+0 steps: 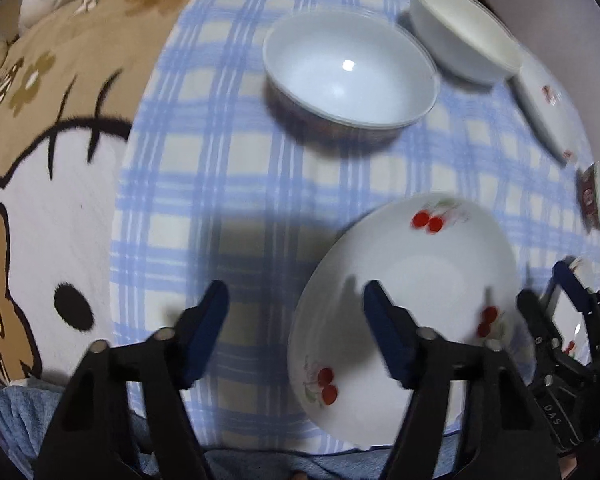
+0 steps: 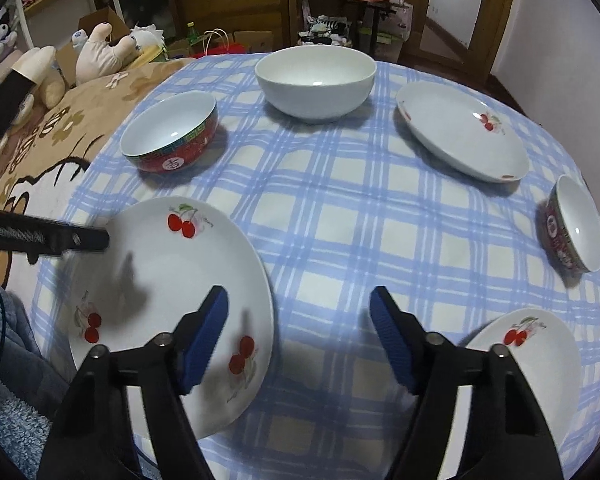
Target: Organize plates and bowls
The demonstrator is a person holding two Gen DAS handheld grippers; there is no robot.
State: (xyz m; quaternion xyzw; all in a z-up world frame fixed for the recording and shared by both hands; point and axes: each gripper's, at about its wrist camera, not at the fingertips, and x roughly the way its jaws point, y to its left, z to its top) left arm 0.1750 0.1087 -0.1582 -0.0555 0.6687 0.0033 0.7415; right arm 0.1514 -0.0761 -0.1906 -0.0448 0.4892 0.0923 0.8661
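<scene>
Three white cherry plates lie on the blue checked cloth: one near left point(image 2: 172, 304), also in the left wrist view point(image 1: 412, 312), one near right point(image 2: 528, 364), one far right point(image 2: 460, 132). A red-sided bowl point(image 2: 172, 136) sits far left, also in the left wrist view point(image 1: 348, 76). A large white bowl point(image 2: 316, 80) stands at the back, a second red bowl point(image 2: 576, 224) at the right edge. My left gripper point(image 1: 296, 320) is open and empty, its right finger over the near-left plate. My right gripper point(image 2: 300, 320) is open and empty above the cloth between the two near plates.
The table's left edge meets a brown cartoon blanket point(image 2: 48, 136) with plush toys point(image 2: 104, 52). Shelves, boxes and a doorway stand behind the table. A blue fleece point(image 2: 12, 400) lies at the near left. The right gripper shows at the right edge of the left wrist view point(image 1: 564, 320).
</scene>
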